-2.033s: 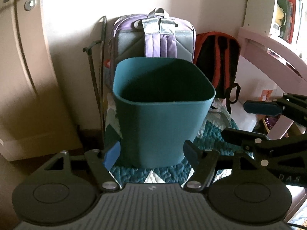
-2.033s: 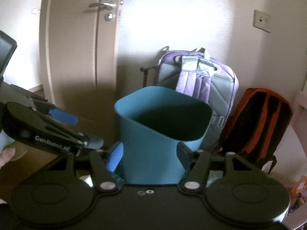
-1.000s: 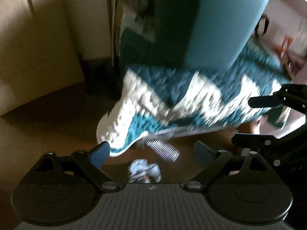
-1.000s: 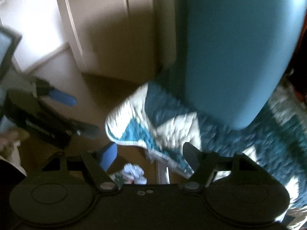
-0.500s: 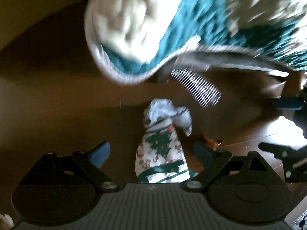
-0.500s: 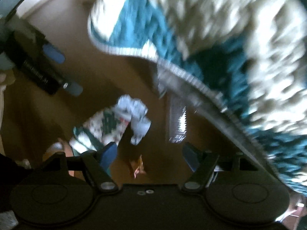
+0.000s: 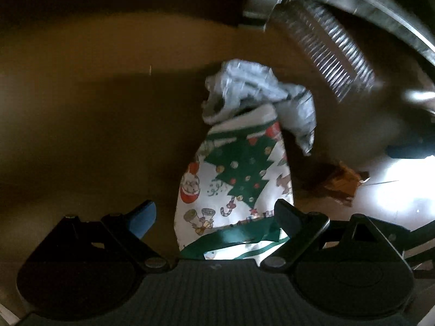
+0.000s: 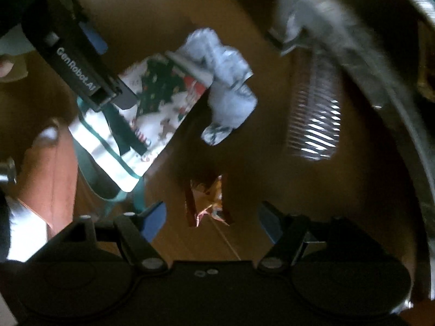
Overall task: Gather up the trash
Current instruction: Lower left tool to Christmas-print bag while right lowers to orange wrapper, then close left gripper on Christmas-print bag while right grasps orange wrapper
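Observation:
A Christmas-print paper bag (image 7: pixel 239 187) with a green tree lies on the brown floor, with crumpled white paper (image 7: pixel 255 95) at its far end. My left gripper (image 7: pixel 214 217) is open just above the bag's near end, fingers either side of it. A small orange-brown wrapper (image 8: pixel 208 201) lies on the floor between the open fingers of my right gripper (image 8: pixel 210 217). It also shows in the left wrist view (image 7: pixel 339 184). The bag (image 8: pixel 152 100) and the crumpled paper (image 8: pixel 225 89) show in the right wrist view, with the left gripper (image 8: pixel 108 59) over the bag.
A clear comb (image 7: pixel 326 54) lies on the floor beyond the trash, also in the right wrist view (image 8: pixel 315 119). A grey curved blanket edge (image 7: pixel 367 5) hangs over the upper right. Bright sunlight falls on the floor at the right (image 7: pixel 402 190).
Both grippers have tilted down from the teal bin and blanket to the floor and come closer to the trash. The bag and wrapper now sit between the open fingers.

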Tool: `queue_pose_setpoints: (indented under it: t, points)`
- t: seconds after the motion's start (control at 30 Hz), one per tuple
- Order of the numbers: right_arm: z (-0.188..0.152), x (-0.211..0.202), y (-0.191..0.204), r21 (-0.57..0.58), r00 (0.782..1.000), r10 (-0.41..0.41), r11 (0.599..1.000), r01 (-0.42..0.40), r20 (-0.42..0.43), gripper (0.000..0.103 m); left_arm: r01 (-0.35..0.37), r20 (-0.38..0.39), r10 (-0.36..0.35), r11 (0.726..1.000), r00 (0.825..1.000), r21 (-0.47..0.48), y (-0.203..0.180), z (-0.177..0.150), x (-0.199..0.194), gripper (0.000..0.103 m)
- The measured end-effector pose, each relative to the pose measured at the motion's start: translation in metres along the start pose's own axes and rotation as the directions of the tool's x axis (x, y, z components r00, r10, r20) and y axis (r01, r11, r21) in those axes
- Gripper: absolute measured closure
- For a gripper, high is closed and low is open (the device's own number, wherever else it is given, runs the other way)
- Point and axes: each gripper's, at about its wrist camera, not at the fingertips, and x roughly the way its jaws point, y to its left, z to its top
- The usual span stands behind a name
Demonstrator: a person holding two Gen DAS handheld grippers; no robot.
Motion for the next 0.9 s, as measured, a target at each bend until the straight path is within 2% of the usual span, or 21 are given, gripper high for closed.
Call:
queue_pose_setpoints:
  t: [0.17,0.27,0.4,0.53,0.6,0.73,0.77,0.8,0.9]
  points:
    - [0.002,0.027,0.014,-0.112,0.999,-0.033,0.993,0.030,-0.025,0.028,-0.007,0.000,0.007,0.997,1.000,-0.073,0.008,-0.010,0.027,0.010]
    - [0.003,0.038,0.024,-0.180,0.998,-0.060,0.982,0.056,-0.018,0.029,0.019,-0.012,-0.020,0.996,1.000,-0.090,0.010,-0.016,0.038,0.018]
    - [0.002,0.049,0.028,-0.195,0.998,-0.065,0.979,0.058,-0.027,0.031,0.047,-0.014,-0.049,0.993,0.999,-0.107,0.012,-0.019,0.046,0.021]
    - [0.004,0.054,0.028,-0.201,0.998,-0.056,0.978,0.051,-0.017,0.032,0.053,-0.010,-0.054,0.992,0.998,-0.114,0.014,-0.018,0.051,0.030]
    - [0.003,0.055,0.029,-0.204,0.998,-0.057,0.977,0.055,-0.005,0.032,0.051,-0.004,-0.052,0.993,0.999,-0.109,0.015,-0.017,0.052,0.036]
    - [0.003,0.053,0.029,-0.195,0.998,-0.061,0.979,0.061,0.008,0.034,0.033,0.019,-0.032,0.995,0.999,-0.092,0.013,-0.017,0.048,0.061]
    - [0.004,0.054,0.029,-0.192,0.998,-0.061,0.979,0.062,0.010,0.043,0.035,0.024,-0.033,0.995,0.999,-0.091,0.013,-0.017,0.047,0.066]
    - [0.006,0.054,0.026,-0.196,0.998,-0.068,0.978,0.069,0.011,0.068,0.038,0.026,-0.036,0.995,0.999,-0.093,0.013,-0.017,0.047,0.068]
    - [0.009,0.055,0.024,-0.189,0.997,-0.071,0.979,0.070,0.000,0.067,0.046,0.031,-0.044,0.995,0.999,-0.091,0.010,-0.018,0.048,0.075]
